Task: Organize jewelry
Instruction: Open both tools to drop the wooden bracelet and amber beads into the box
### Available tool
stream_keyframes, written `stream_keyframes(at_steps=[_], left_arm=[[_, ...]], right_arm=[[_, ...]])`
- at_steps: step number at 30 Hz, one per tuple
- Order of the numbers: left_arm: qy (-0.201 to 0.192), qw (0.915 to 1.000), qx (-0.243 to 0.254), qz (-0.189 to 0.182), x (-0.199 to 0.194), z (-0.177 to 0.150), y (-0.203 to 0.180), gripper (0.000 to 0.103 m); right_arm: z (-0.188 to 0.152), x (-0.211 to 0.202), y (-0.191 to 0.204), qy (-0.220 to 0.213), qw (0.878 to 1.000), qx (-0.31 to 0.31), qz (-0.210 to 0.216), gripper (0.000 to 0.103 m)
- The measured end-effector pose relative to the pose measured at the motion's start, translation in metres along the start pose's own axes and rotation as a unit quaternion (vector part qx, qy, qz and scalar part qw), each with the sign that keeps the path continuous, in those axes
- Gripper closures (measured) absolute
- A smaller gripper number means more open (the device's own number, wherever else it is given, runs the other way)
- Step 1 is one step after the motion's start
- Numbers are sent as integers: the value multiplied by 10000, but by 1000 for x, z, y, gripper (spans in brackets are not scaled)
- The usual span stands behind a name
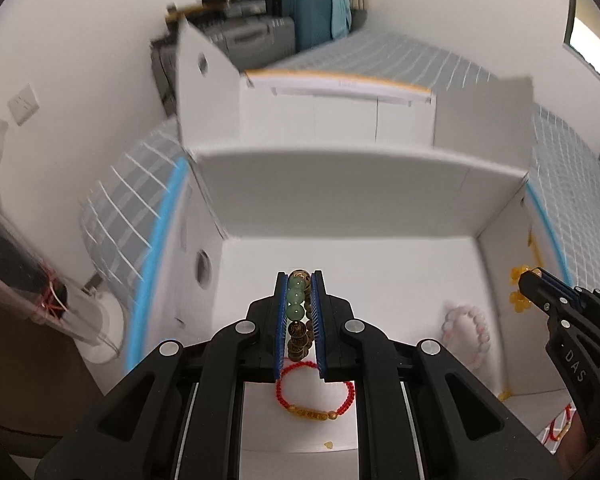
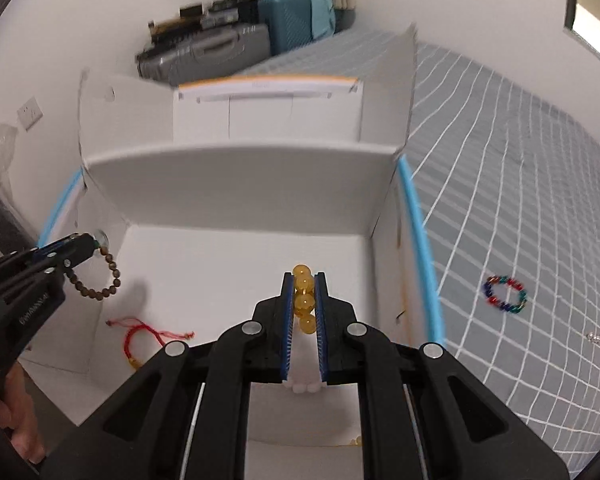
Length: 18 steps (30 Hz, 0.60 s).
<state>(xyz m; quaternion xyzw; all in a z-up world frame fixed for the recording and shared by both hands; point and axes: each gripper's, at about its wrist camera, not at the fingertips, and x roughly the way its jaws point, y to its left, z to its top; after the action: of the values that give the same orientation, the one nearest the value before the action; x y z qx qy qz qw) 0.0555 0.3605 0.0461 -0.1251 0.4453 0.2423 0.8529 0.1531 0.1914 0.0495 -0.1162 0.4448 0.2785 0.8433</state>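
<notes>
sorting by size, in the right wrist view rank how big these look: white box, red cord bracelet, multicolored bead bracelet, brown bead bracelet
1. white box, by far
2. red cord bracelet and brown bead bracelet: look alike, unsure
3. multicolored bead bracelet, though it lies farther off on the bed

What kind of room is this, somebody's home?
Most likely a bedroom at home: a white box for bracelets sits on a bed with a grey checked sheet, and suitcases are stacked against the wall beyond it.
</notes>
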Motion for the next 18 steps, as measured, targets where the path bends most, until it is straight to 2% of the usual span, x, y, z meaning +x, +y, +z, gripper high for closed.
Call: stream_keyframes(at_steps=[1, 4, 13, 14, 15, 17, 18], left_arm=[[173, 9998, -26, -76, 10, -1, 1, 92], [335, 9994, -26, -29, 21, -4, 0, 92], [256, 9997, 37, 50, 15, -3, -4, 90], [242, 9996, 45, 106, 13, -2, -4, 90], [222, 9996, 59, 144, 11, -1, -5, 85], [144, 9998, 37, 121, 5, 0, -6, 68], [111, 9999, 4, 124, 3, 1, -6, 56]], right_arm=[[-1, 7, 0, 143, 9999, 5, 30, 94], [-4, 18, 0, 338, 9994, -15, 1, 94], [-11, 21, 8, 412, 9990, -179, 87, 90], [-12, 20, 7, 401, 9990, -189, 97, 79], [-11, 19, 8, 378, 9991, -176, 124, 73], [-9, 16, 8, 325, 9992, -160, 173, 56], [-9, 14, 9, 296, 9993, -175, 176, 53]])
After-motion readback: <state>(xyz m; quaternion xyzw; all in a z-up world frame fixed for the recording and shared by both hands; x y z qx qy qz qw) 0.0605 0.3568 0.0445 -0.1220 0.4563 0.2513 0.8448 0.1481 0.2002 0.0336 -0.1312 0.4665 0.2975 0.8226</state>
